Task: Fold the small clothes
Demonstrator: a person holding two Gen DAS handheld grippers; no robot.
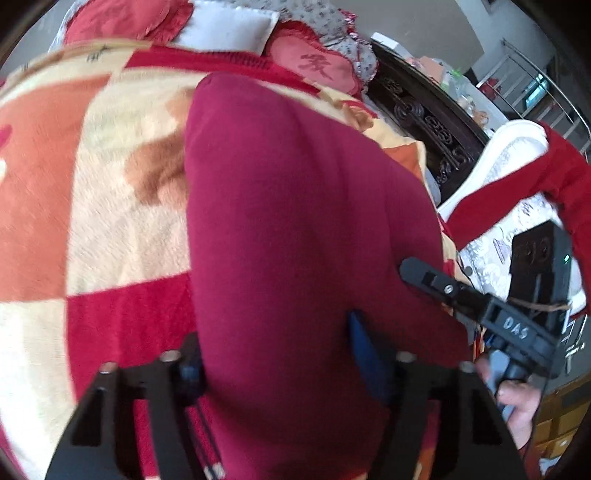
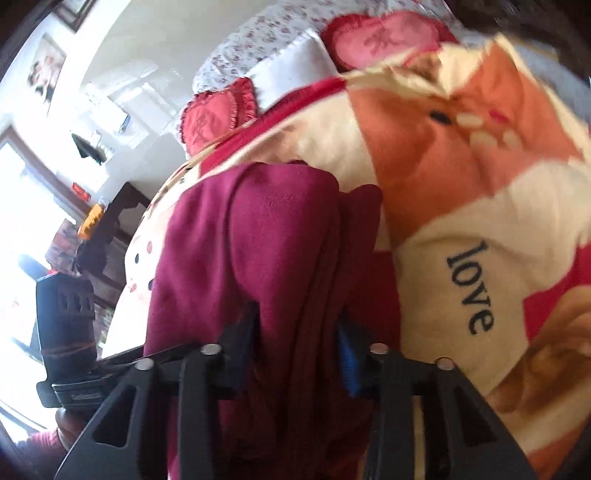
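A dark red garment [image 1: 295, 221] hangs in a fold over a patterned blanket [image 1: 92, 184] on a bed. My left gripper [image 1: 273, 365] is shut on the garment's near edge, cloth bunched between its fingers. My right gripper [image 2: 299, 339] is shut on another part of the same garment [image 2: 258, 240], which drapes forward over the blanket [image 2: 461, 184]. The right gripper's finger also shows in the left wrist view [image 1: 436, 280], touching the garment's right side. The fingertips are mostly hidden by cloth.
Red heart cushions [image 1: 321, 66] and a white pillow [image 1: 229, 29] lie at the bed's head. A dark carved wooden headboard [image 1: 424, 122] stands to the right. The person's red sleeve [image 1: 554, 177] is at the right. A bright window [image 2: 22, 206] and wall pictures are at left.
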